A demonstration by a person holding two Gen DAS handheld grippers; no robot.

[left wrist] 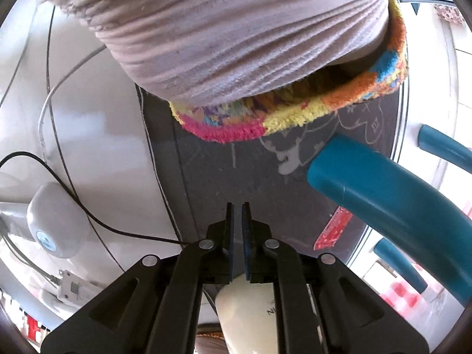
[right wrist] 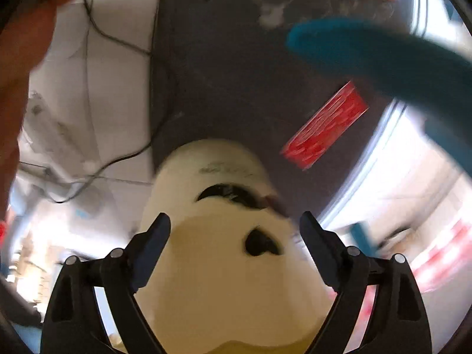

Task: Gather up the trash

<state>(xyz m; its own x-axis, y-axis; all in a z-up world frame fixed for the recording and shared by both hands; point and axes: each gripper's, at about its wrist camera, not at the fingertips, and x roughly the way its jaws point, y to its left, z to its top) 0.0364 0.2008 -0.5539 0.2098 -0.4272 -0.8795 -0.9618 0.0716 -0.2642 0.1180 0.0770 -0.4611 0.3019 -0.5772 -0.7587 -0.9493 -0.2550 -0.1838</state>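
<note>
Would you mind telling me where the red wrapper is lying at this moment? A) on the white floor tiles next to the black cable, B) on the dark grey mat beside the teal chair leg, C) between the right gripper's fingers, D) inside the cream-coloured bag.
B: the red wrapper lies flat on the dark grey mat, close beside the teal chair leg.

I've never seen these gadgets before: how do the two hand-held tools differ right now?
The left tool has its pads nearly together, while the right tool stands wide open. The left tool pinches the edge of a cream bag; the right tool only straddles the cream bag, its pads apart from it. The left view is sharp, the right blurred. Both are black with dark blue pads.
</note>
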